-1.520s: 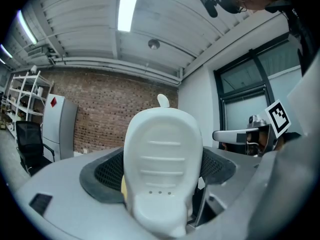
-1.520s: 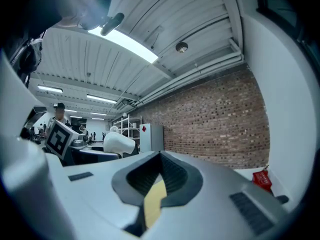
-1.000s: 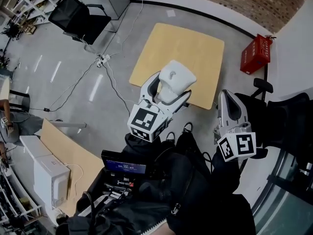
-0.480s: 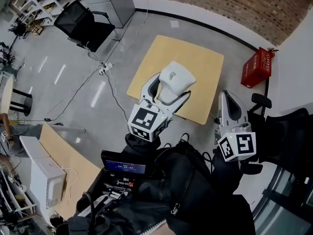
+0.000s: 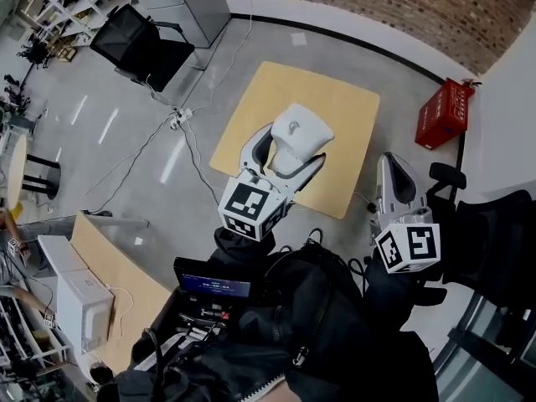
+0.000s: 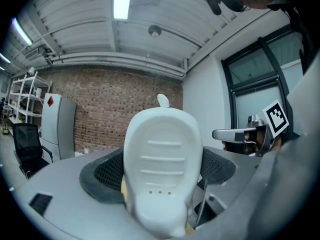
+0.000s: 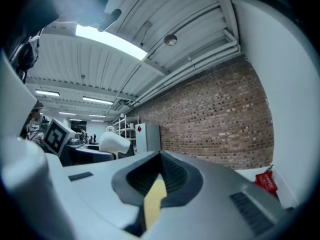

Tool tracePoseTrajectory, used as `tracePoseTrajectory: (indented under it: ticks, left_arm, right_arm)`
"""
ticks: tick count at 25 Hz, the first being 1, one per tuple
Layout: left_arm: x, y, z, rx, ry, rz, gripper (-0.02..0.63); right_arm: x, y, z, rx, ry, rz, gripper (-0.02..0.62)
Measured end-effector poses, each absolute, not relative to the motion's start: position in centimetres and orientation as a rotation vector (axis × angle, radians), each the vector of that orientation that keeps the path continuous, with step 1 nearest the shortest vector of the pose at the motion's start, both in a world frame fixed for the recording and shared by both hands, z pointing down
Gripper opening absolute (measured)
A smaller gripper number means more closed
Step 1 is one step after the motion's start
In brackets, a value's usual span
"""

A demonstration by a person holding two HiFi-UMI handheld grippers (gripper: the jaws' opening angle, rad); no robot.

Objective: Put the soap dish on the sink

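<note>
My left gripper (image 5: pixel 289 153) is shut on a white soap dish (image 5: pixel 300 132), held high above the floor. The dish (image 6: pixel 162 166) fills the middle of the left gripper view, its ribbed inner face with small drain holes turned to the camera. At the right, my right gripper (image 5: pixel 394 178) has its jaws together with nothing between them; its view shows the dark pads closed around a yellow strip (image 7: pixel 156 196). The soap dish (image 7: pixel 116 143) also shows small at the left of the right gripper view. No sink is in view.
A light wooden table (image 5: pixel 297 132) stands on the grey floor below the left gripper. A red crate (image 5: pixel 444 111) sits by the brick wall at right. A black office chair (image 5: pixel 134 44) is at upper left, cables (image 5: pixel 180 120) trail over the floor, and a white box (image 5: pixel 84 308) stands at lower left.
The view has drifted slightly, so the table and crate sit a little differently in frame. Both grippers keep their pose, and the left one still holds the dish.
</note>
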State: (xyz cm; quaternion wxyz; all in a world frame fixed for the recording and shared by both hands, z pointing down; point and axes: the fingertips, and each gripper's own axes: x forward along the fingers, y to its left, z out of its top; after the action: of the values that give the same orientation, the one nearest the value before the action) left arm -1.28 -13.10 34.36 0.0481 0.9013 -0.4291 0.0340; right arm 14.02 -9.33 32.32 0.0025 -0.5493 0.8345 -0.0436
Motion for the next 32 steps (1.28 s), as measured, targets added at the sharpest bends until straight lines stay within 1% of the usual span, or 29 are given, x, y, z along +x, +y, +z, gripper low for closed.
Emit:
tracePoseTrajectory:
  ticks: [3, 9, 18, 26, 32]
  left_arm:
    - [-0.6, -13.4, 35.1, 2.733, -1.301, 0.128, 0.457]
    - [-0.2, -14.6, 37.7, 2.670, -1.290, 0.202, 0.456]
    - [0.4, -15.8, 43.7, 2.609, -1.210, 0.383, 0.456]
    - [-0.9, -17.4, 52.9, 2.491, -1.111, 0.554, 0.457]
    - [-2.0, -17.2, 60.6, 2.377, -1.055, 0.700, 0.456]
  right_arm:
    - [14.9, -9.8, 32.8, -1.722, 2.615, -0.165, 0.005]
    - [14.4, -11.4, 34.4, -1.694, 2.658, -0.219, 0.005]
    - [14.4, -12.5, 38.2, -1.756, 2.695, -0.334, 0.005]
    - [12.9, -14.3, 46.2, -1.837, 2.698, -0.570, 0.005]
    - [13.1, -14.6, 51.4, -1.888, 2.676, -0.743, 0.005]
